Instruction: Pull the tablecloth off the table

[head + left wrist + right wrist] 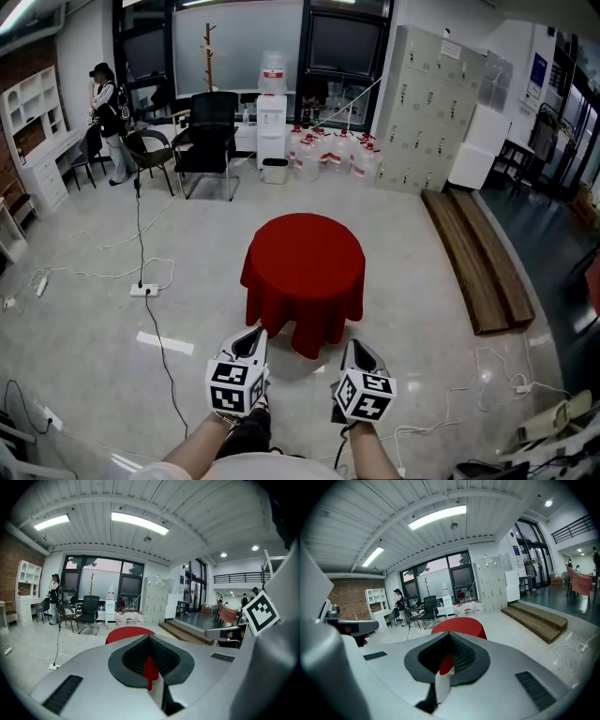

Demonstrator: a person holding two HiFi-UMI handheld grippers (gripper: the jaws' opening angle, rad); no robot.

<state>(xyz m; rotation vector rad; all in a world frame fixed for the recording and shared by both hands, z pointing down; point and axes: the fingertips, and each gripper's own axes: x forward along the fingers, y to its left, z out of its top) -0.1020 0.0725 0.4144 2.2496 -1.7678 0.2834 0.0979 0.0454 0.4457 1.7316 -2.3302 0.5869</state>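
Tablecloth (305, 267), red: full drape shown in head view only; left gripper (150, 666) and right gripper (445, 666) seen closed, empty.

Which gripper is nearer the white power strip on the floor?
Left. The left gripper is right of the power strip in the head view; the right gripper sits farther right, beyond the hem of the red tablecloth.

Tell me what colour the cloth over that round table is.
Plain red; the tablecloth shows best in the head view.
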